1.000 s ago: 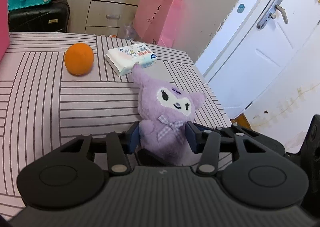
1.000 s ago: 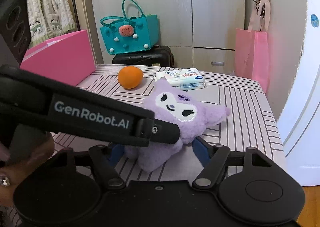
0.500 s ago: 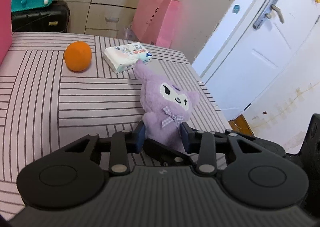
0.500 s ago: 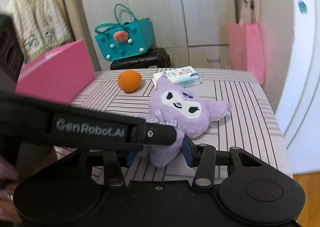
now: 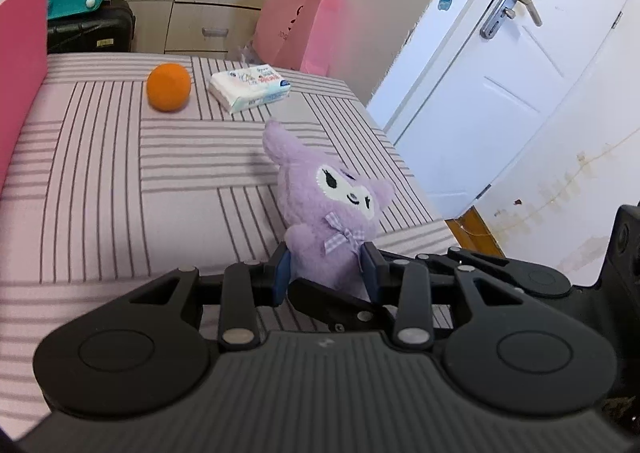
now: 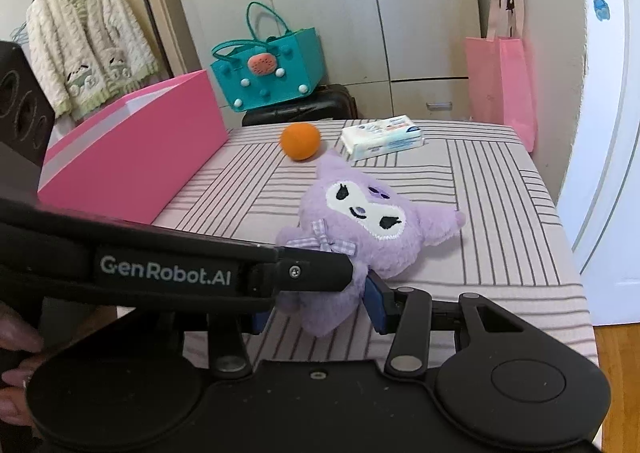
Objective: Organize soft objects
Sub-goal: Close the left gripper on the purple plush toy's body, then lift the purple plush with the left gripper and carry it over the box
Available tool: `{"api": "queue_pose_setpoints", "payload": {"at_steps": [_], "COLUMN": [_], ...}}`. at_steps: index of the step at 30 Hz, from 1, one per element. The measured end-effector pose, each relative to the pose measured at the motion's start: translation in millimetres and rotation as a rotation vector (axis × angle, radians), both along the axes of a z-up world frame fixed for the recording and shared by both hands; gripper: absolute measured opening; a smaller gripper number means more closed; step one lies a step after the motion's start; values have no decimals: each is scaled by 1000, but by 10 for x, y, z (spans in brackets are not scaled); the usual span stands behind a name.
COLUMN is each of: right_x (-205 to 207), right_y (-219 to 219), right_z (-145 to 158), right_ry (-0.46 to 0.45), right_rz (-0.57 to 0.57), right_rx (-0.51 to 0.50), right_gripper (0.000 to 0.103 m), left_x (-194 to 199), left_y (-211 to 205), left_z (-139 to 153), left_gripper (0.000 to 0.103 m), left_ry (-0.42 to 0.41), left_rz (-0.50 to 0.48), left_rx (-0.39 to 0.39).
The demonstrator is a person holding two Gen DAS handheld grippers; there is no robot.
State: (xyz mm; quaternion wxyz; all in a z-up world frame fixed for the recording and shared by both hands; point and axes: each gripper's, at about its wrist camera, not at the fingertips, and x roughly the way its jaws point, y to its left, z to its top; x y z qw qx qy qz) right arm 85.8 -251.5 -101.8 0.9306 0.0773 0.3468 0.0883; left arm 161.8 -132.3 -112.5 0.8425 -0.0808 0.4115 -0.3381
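Clamping a fuzzy purple plush toy (image 5: 332,221) from both sides, the left gripper (image 5: 325,273) and right gripper (image 6: 320,307) press blue pads into its soft lower body above the striped tablecloth (image 5: 120,173). Beyond lie a round orange ball (image 5: 168,86), a glossy rectangular tissue pack (image 5: 250,86) and a smooth pink box (image 6: 132,149).

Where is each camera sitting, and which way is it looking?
Left wrist: sits on the left claw, looking down along it at the purple plush it squeezes; the right claw's finger crosses below.
Right wrist: sits on the right claw, also squeezing the plush; the left claw's arm and a hand show.
Both share the plush, orange ball, tissue pack.
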Motion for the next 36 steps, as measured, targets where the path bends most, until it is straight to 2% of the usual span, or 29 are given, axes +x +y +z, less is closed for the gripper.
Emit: {"api": "queue_pose_setpoints", "payload": {"at_steps": [10, 18, 24, 28, 36], "right_x": [-322, -512, -650, -679, -733], "right_y": [284, 580, 754, 930, 1366], "right_z": [148, 287, 447, 546, 787], "right_ry": [26, 49, 59, 53, 26], "right_rz": [66, 166, 225, 289, 419], "right_rx": [-13, -40, -15, -30, -56], "right_gripper": [52, 52, 53, 53, 54], "left_x": [-345, -555, -711, -769, -965], "left_y": [351, 671, 904, 1075, 1465], "left_z": [101, 239, 413, 527, 808], "left_gripper": [35, 35, 35, 35, 35], "left_ry": [27, 67, 93, 122, 109], "left_rz": [-24, -49, -72, -54, -6], "left_rx": [-7, 20, 44, 68, 134]}}
